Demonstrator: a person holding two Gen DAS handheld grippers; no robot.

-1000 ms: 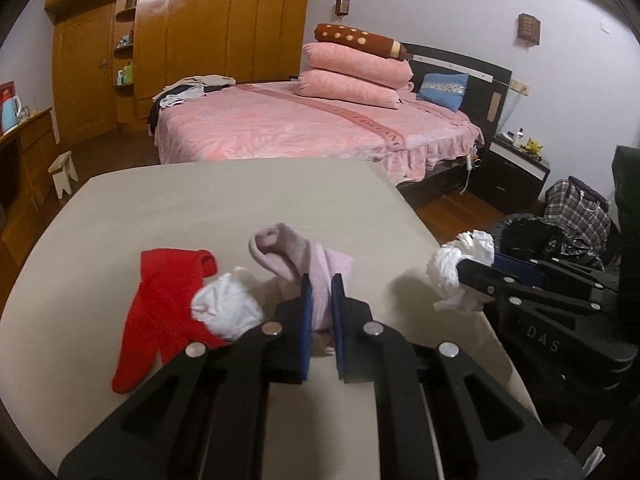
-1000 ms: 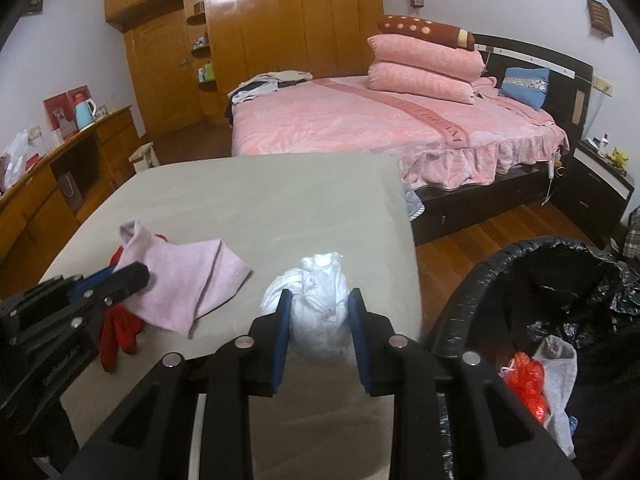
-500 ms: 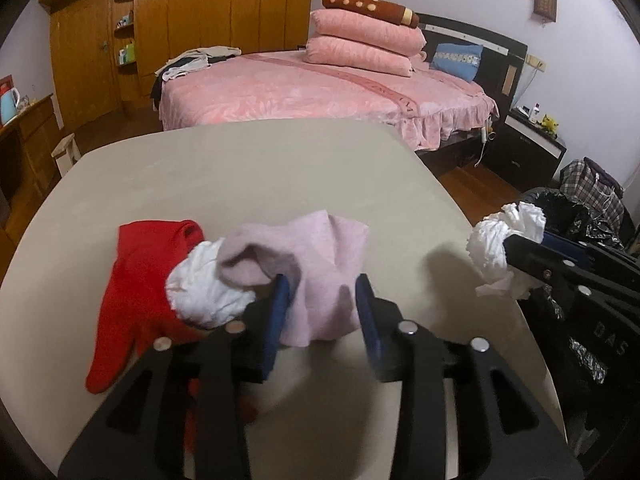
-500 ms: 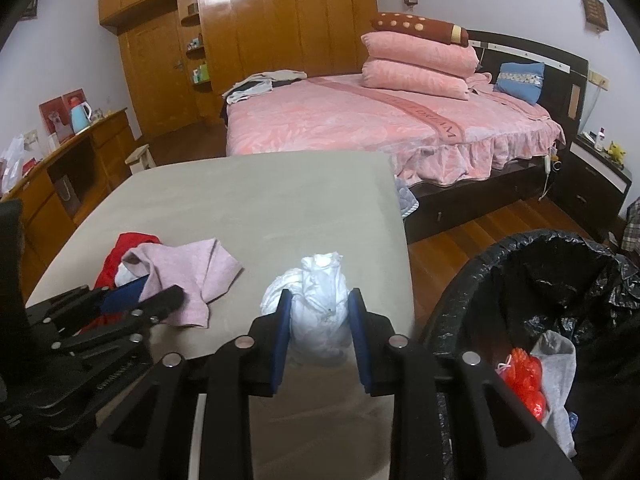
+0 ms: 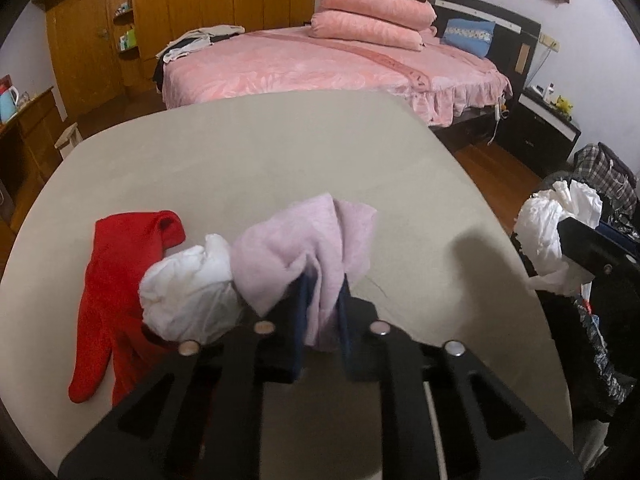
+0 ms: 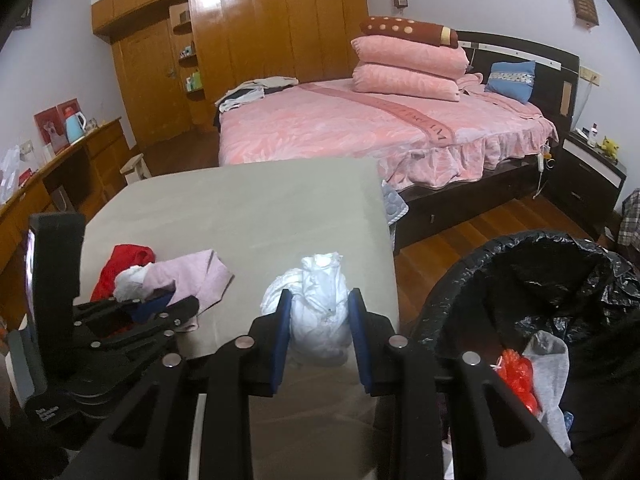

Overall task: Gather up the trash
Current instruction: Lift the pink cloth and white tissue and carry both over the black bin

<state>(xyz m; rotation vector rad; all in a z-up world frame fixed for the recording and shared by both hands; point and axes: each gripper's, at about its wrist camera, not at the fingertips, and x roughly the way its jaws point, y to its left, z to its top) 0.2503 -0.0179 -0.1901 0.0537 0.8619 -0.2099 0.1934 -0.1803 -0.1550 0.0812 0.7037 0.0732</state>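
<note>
Pinching pink cloth (image 5: pixel 316 248) with left hand-held gripper (image 5: pixel 322 312), jaws just closed; right hand-held gripper (image 6: pixel 318 328) clamped on white wad (image 6: pixel 316 304). Next: drop into trash bag (image 6: pixel 560 280).

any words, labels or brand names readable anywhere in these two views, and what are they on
None can be read with certainty.
Woven letters on the bed runner: too distorted to read.
White print on the left gripper body, bottom left of the right wrist view: too blurred.
Red pictures on the sideboard behind the blue kettle: no legible text.
Bottle on the nightstand: too small.
</note>
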